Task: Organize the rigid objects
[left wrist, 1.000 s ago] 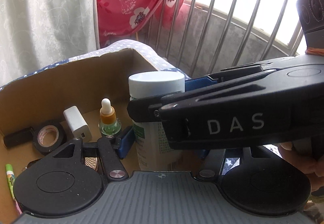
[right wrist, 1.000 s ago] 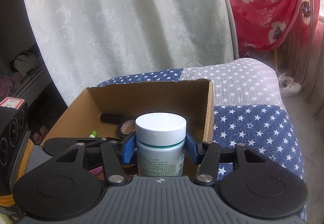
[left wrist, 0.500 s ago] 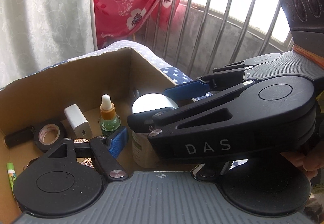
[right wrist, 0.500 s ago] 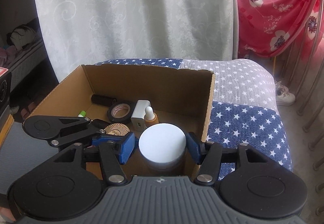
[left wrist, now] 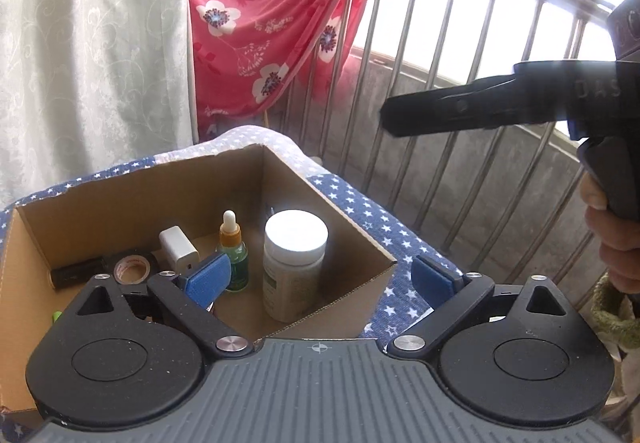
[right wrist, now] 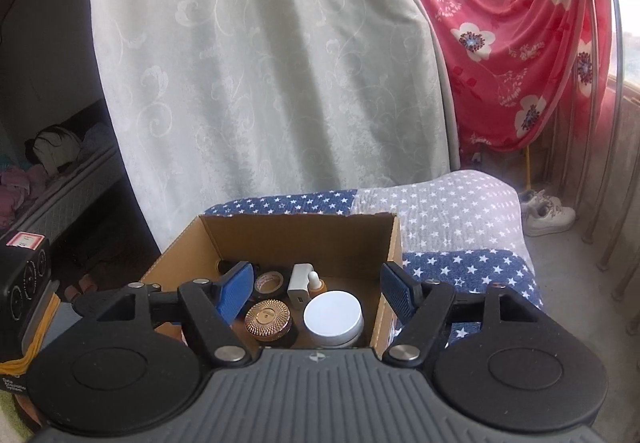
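Only the right wrist view catches the gold-lidded jar (right wrist: pixel 267 319) beside the white-capped bottle (right wrist: pixel 333 315), upright in the cardboard box's (right wrist: pixel 298 233) near right corner. Both the left gripper (left wrist: pixel 320 277) and right gripper (right wrist: pixel 316 285) have just spread their fingers wide, empty, above it.

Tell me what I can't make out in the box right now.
- Green item, left wrist view: mostly behind the left gripper.
- White bottle label: blurred, unreadable in both views.
- Black cylinder: half hidden in the right wrist view by a blue pad.
- Cardboard box near floor: under both grippers.
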